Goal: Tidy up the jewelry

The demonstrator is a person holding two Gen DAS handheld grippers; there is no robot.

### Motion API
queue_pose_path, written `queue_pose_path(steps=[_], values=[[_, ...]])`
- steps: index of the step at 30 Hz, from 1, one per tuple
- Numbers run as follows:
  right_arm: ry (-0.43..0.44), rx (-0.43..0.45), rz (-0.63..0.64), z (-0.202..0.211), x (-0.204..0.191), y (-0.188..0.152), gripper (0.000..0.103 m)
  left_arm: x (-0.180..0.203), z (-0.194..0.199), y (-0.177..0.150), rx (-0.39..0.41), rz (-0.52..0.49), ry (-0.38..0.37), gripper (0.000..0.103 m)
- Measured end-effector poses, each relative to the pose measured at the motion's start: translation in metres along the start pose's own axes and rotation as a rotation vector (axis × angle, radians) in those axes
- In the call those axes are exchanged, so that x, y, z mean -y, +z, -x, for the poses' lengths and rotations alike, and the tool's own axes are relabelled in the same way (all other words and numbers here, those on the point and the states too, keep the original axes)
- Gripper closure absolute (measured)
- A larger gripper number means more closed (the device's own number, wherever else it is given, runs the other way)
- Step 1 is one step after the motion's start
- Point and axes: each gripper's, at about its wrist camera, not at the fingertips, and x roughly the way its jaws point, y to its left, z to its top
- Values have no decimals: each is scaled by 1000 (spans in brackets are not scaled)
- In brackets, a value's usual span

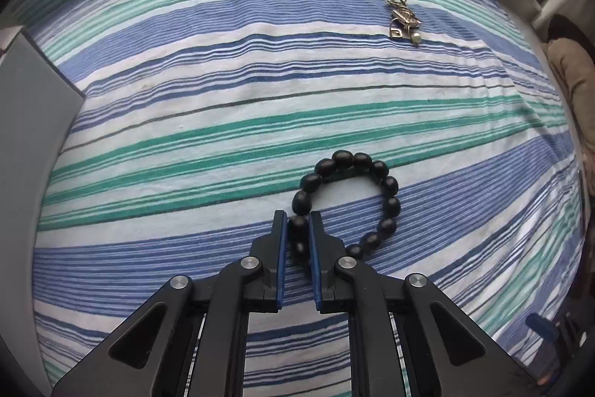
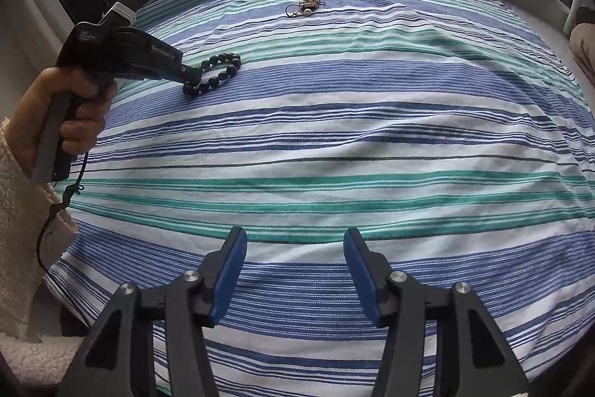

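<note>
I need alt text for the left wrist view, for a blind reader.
The left gripper is shut on a black bead bracelet lying on a striped bedsheet. A small metal charm with a pearl lies farther away.

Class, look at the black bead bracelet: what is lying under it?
Under the black bead bracelet lies only the striped bedsheet, visible through its loop. The left hand-held gripper is shut on two beads and hides the sheet beneath them.

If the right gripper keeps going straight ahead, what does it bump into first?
Probably just the striped bedsheet. The right gripper is open and points across bare cloth. The metal charm cluster lies far ahead, roughly in line, and the black bead bracelet sits off to the left.
</note>
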Motion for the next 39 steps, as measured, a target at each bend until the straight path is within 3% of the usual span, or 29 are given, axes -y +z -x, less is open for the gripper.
queue_pose_path(steps=[5,9,11,16,21,23,25,26,29,32,35,39], values=[[39,5,61,9,7,42,48,-40,17,-30,16,56,12,94],[33,23,134,-7,17,112,48,-69,25,-60,22,110,30,94],[24,22,130,-30,26,156,48,-77,31,-71,22,123,46,94],[101,-43,28,-113,41,259,48,-89,38,-94,36,138,73,93],[40,-54,-29,-177,25,307,48,-93,42,-107,45,147,79,93],[-6,-39,-47,-187,16,311,47,-94,43,-110,48,146,78,93],[-80,-46,-58,-188,10,311,61,-96,43,-113,50,147,73,93],[-90,-57,-67,-187,8,309,69,-95,43,-113,51,148,70,93],[-43,-108,-86,-177,3,289,69,-102,50,-125,50,148,67,93],[17,-181,-20,-157,-13,248,69,-104,54,-136,45,143,62,93],[83,-260,62,-131,-33,186,69,-110,63,-157,42,142,65,93],[105,-285,126,-99,-50,104,69,-112,69,-173,47,153,64,92]])
